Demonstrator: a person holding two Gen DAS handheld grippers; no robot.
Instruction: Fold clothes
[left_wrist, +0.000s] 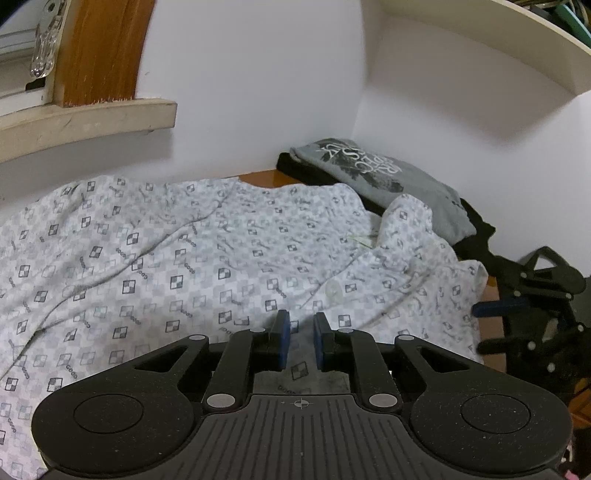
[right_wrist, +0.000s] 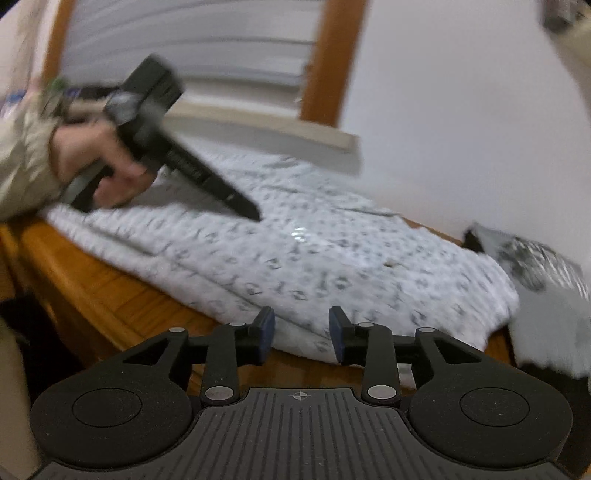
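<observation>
Left claw: its two blue pads stand a little apart and pinch nothing. It hangs low over the white patterned shirt, close to the cloth.

Right claw: its pads are spread wide and hold nothing. It sits at the near edge of the shirt, just over the wooden tabletop.

Hand: a person's hand holds the left tool by its handle, over the far side of the shirt.

Where the shirt is: it lies spread out on the tabletop with bumps and wrinkles. One button shows, and a flap of cloth is bunched up on the right side. Whether any side is folded over I cannot tell.

Other clothes: a grey shirt with a print lies folded on something black in the back corner, touching the white shirt.

Doing it well: I think each claw should bite only one layer, right at an edge or corner. Both should lift together and lay the cloth down flat, so the bumps smooth out.

Edges: the tabletop edge is right under the right claw, so cloth could slip off there.

Open room: walls stand close behind and on the right. A window ledge sticks out above the shirt. The clear way to move is up and toward the person.
</observation>
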